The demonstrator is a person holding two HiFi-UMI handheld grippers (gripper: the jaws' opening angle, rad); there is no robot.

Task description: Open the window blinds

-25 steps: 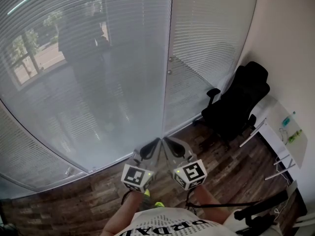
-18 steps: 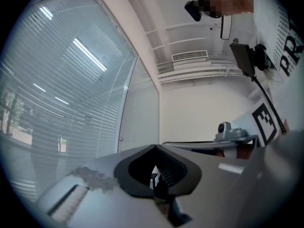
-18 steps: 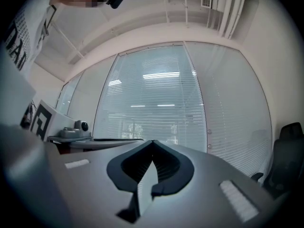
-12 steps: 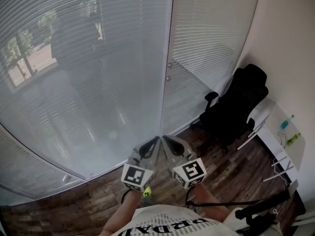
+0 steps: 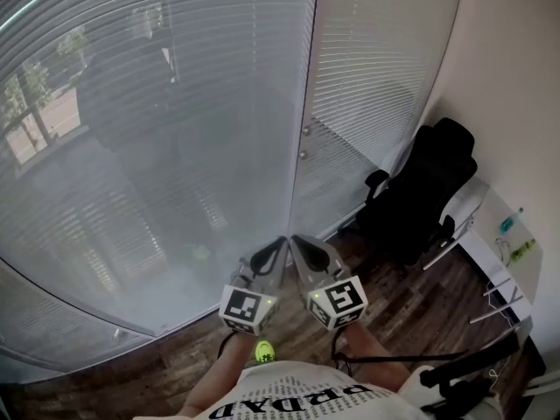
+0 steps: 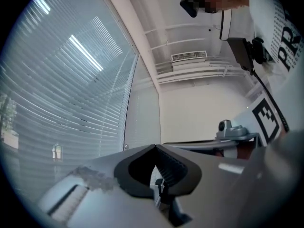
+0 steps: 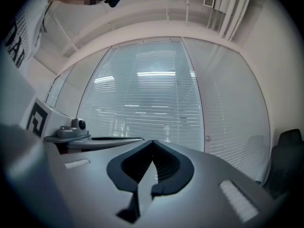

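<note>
Both left tongs (image 5: 283, 241) and right tongs (image 5: 293, 239) closed, empty, side by side, pointing at window blinds (image 5: 175, 147)

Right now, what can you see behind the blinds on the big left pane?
Through the blinds, only at the far left: faint trees and sunlit ground. Elsewhere the slats and reflections cover whatever lies beyond.

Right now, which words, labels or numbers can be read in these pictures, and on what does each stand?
"PR": black print on the person's white shirt, cut off at the edge.
Nothing else is readable; the shirt print in the head view is upside down and blurred.
</note>
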